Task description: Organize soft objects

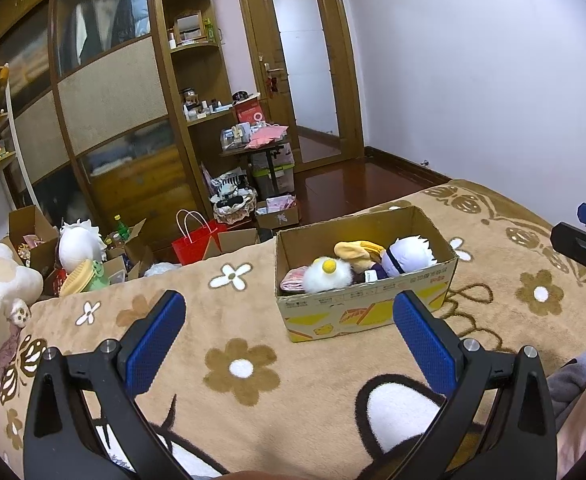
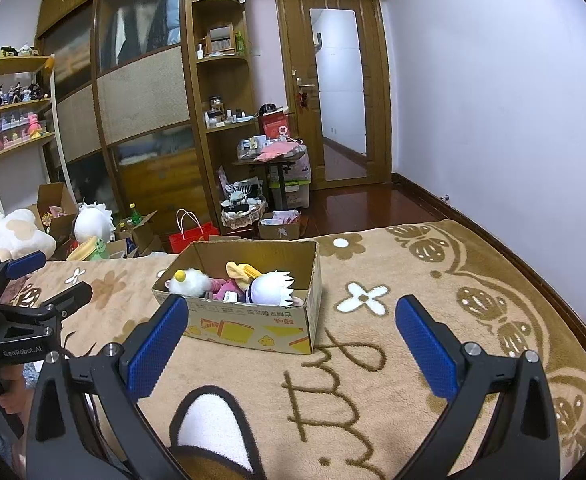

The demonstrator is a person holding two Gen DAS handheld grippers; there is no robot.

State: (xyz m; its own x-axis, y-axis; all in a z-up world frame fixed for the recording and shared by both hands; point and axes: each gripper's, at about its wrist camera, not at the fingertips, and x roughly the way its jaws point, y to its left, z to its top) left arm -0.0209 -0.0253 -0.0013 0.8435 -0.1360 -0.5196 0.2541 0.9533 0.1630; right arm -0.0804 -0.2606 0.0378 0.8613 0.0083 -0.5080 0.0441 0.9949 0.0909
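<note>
Two grippers hang over a bed with a fuzzy brown blanket (image 1: pixel 253 320) that has flowers on it. The left gripper (image 1: pixel 289 316) has its blue pads (image 1: pixel 155 344) spread wide apart, and nothing is between them. The right gripper (image 2: pixel 293 320) is spread wide too, and it holds nothing.

On the blanket sits a cardboard box (image 1: pixel 363 308) with its top open. From the left wrist view the box is in front of the left gripper, a bit to the right. From the right wrist view it is in front and a bit to the left.

Soft toys lie inside the box. One is a white fluffy toy (image 1: pixel 329 276) with a yellow dot on top. Next to it is a yellow toy (image 1: pixel 357 254). A toy with white spiky hair (image 1: pixel 409 256) lies at the right end. Something pink (image 1: pixel 293 280) is tucked in the left corner.

More soft toys are off to the left, past the bed edge. A big cream plush (image 1: pixel 1 292) with tan spots leans there. A white round plush (image 1: pixel 79 244) sits among open boxes on the floor. A red paper bag (image 1: pixel 193 244) stands near them.

A brown wardrobe (image 1: pixel 109 96) and a wooden door (image 1: pixel 305 68) are at the back of the room.
</note>
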